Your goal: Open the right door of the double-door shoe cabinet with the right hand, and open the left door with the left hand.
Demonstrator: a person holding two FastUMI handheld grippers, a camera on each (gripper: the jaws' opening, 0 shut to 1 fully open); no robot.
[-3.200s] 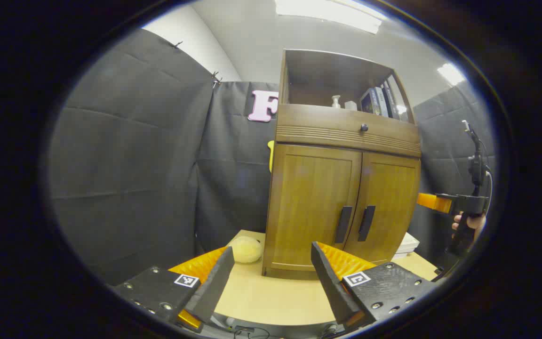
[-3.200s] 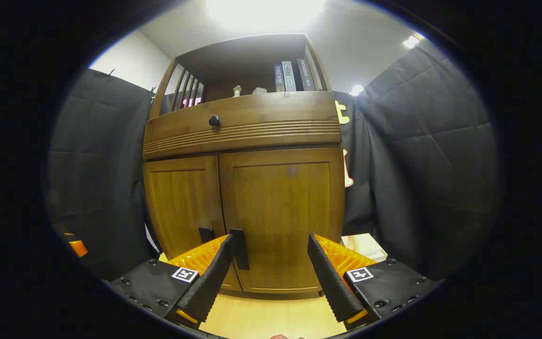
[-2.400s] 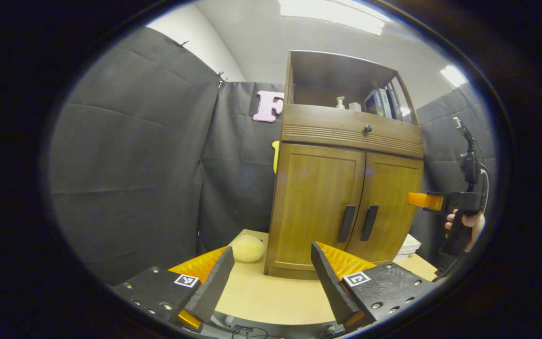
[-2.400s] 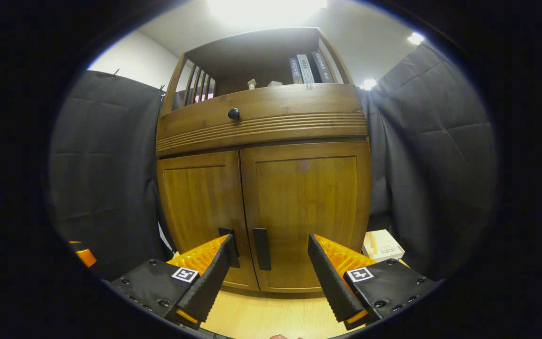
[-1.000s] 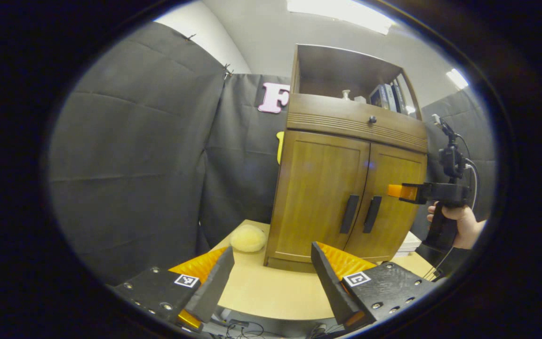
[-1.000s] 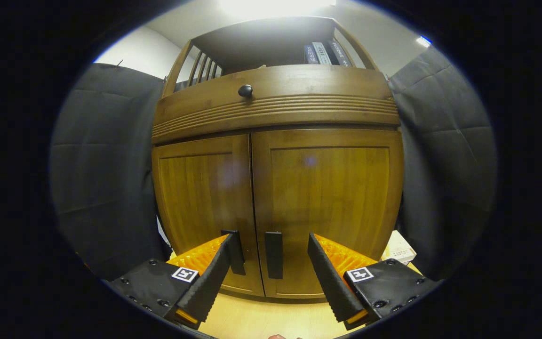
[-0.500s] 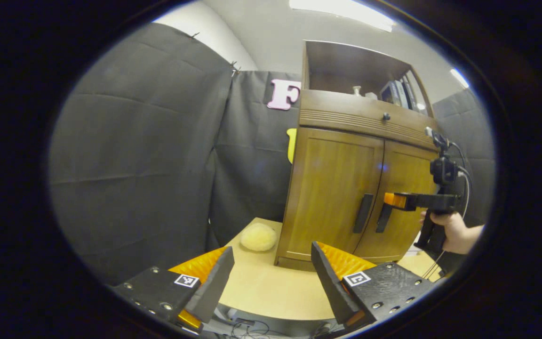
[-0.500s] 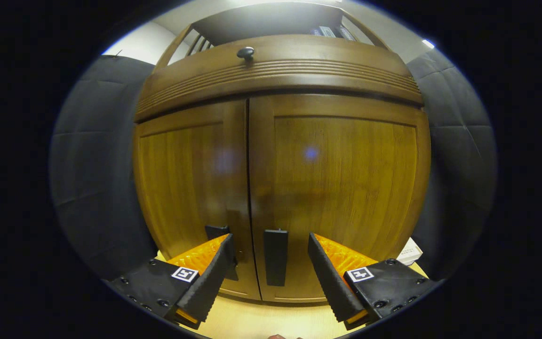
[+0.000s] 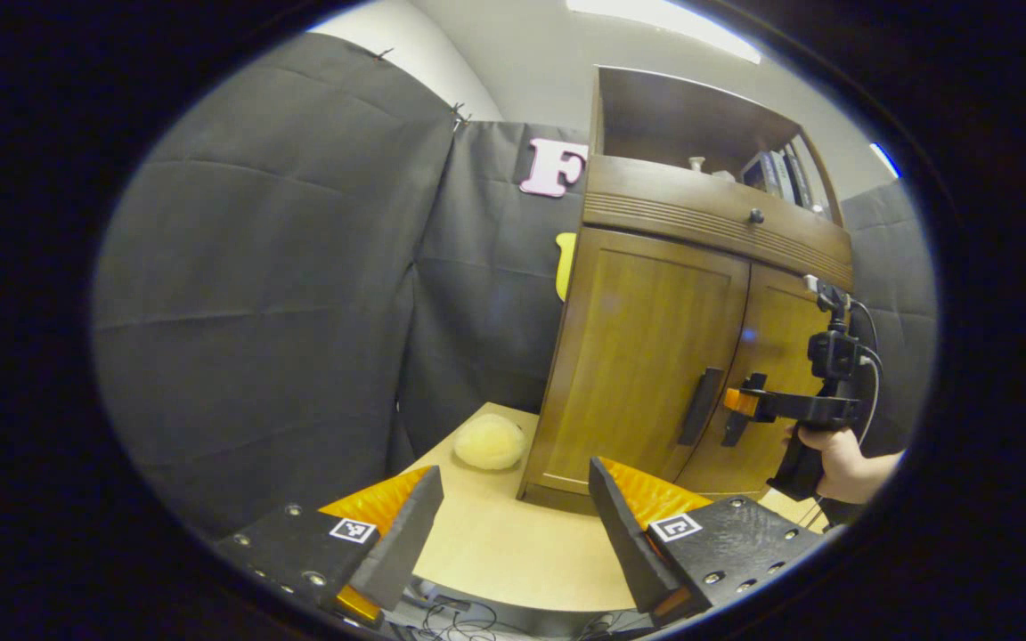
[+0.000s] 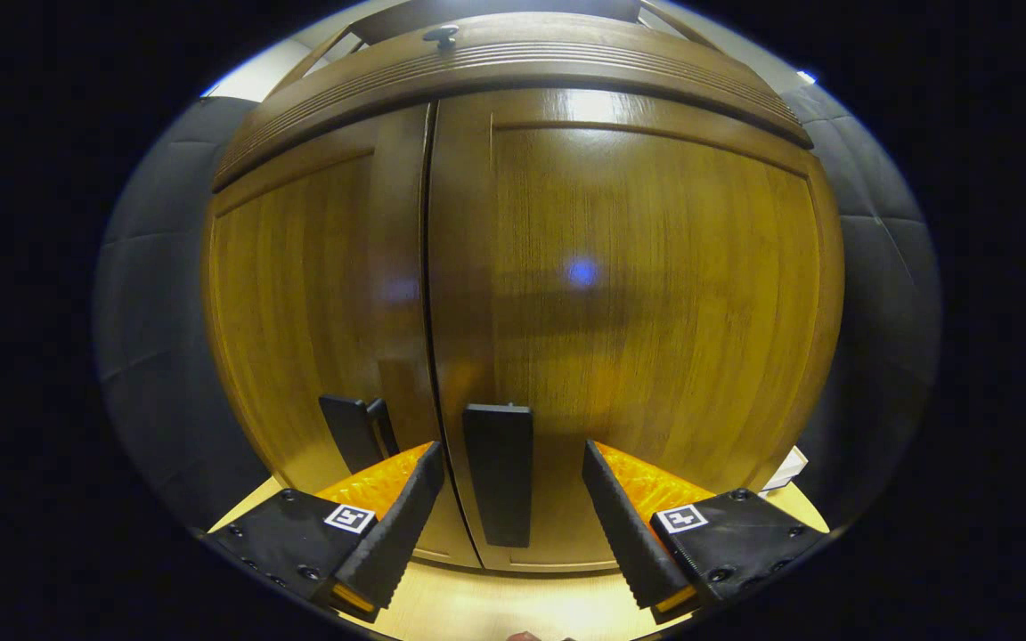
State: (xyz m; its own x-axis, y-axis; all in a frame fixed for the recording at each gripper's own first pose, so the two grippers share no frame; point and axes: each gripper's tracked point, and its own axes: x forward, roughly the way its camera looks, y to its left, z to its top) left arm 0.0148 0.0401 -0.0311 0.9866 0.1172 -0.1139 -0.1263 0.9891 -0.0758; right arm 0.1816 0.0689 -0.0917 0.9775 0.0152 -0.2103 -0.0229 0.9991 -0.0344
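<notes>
The wooden shoe cabinet (image 9: 655, 356) stands on a light table with both doors closed. In the right gripper view the right door (image 10: 638, 294) looms close, and its dark vertical handle (image 10: 499, 472) sits between the fingers of my open right gripper (image 10: 508, 499), which do not touch it. The left door's handle (image 10: 353, 432) lies just left of that. In the left gripper view my left gripper (image 9: 513, 512) is open and empty, well short of the cabinet. There the right gripper (image 9: 749, 402), held by a hand (image 9: 838, 454), reaches the right handle beside the left door's handle (image 9: 700, 407).
A pale fuzzy ball (image 9: 489, 442) lies on the table (image 9: 513, 552) left of the cabinet. A drawer with a round knob (image 9: 754, 215) and a shelf with books (image 9: 776, 171) sit above the doors. A white box (image 10: 789, 467) rests at the cabinet's right.
The right gripper has moved in close to the cabinet, bringing the right door's handle between its open fingers. The left gripper has swung slightly left, still far off.
</notes>
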